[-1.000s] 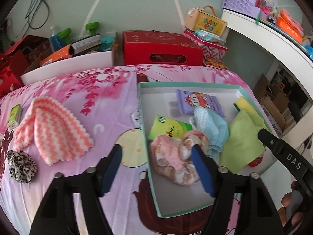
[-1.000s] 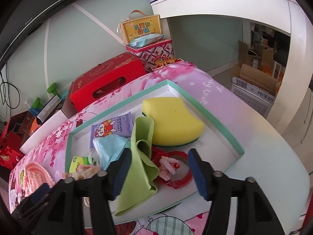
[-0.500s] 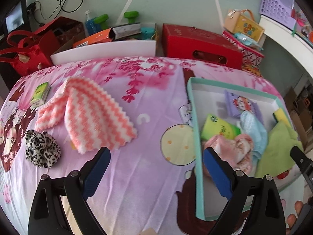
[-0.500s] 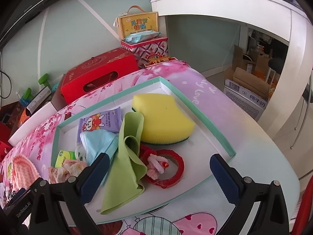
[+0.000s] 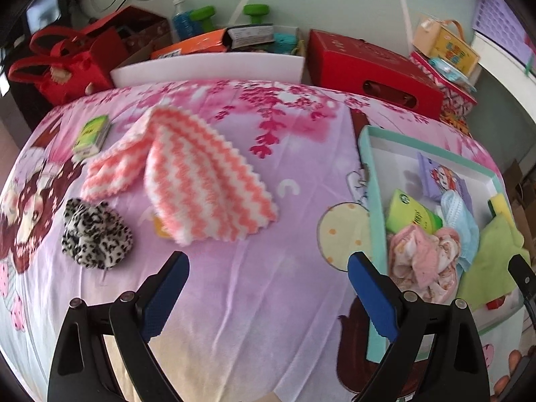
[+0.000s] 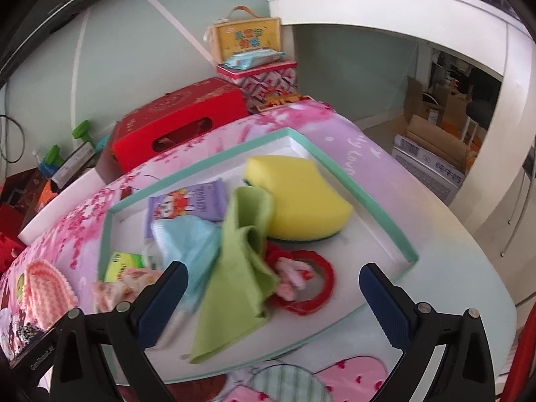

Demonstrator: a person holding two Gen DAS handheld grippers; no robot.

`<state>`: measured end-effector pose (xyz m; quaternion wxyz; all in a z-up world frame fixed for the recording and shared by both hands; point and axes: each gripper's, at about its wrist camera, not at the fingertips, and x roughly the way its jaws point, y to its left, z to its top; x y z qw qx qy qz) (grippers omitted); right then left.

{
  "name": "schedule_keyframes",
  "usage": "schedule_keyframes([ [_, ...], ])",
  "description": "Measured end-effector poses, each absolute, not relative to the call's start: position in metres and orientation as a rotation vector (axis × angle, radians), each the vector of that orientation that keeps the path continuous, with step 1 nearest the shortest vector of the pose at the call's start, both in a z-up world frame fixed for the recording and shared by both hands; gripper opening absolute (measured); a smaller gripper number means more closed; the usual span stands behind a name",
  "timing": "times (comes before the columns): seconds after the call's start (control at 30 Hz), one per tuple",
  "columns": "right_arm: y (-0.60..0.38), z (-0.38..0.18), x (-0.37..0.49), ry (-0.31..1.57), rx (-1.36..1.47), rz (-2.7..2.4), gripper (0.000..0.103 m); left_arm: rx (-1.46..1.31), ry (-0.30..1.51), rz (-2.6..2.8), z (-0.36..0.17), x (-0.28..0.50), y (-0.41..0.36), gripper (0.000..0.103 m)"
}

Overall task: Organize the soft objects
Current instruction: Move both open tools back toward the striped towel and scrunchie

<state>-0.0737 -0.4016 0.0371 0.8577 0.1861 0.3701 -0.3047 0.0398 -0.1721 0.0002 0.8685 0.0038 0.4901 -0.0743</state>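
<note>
My left gripper (image 5: 267, 264) hangs open and empty over the pink bedsheet. A pink-and-white striped cloth (image 5: 197, 181) lies ahead of it, and a leopard-print scrunchie (image 5: 95, 234) lies to its left. At the right stands the teal-rimmed tray (image 5: 374, 201), holding a crumpled pink cloth (image 5: 422, 258), a blue mask (image 5: 459, 214) and a green cloth (image 5: 492, 258). My right gripper (image 6: 273, 274) is open above the tray (image 6: 378, 214), over the green cloth (image 6: 241, 261) and a red ring scrunchie (image 6: 315, 288). A yellow sponge (image 6: 301, 201) lies behind them.
A small green packet (image 5: 90, 134) lies far left on the sheet. The tray also holds a purple packet (image 6: 191, 204) and a green packet (image 5: 412, 214). Behind are a red box (image 5: 372, 70), a white bin (image 5: 207, 65) and a red bag (image 5: 67, 67). A white desk (image 6: 402, 10) stands right.
Both grippers' jaws have spread wide. The left one has swung left, off the pink cloth in the tray and toward the striped cloth. The right one has hardly moved.
</note>
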Motion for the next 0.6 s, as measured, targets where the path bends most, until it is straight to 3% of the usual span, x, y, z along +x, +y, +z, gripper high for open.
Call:
schedule_keyframes([
  [0.6,-0.290,0.051,-0.018,0.768,0.290,-0.356,0.103,-0.167,0.958,0.160,0.030,0.049,-0.050,0.096],
])
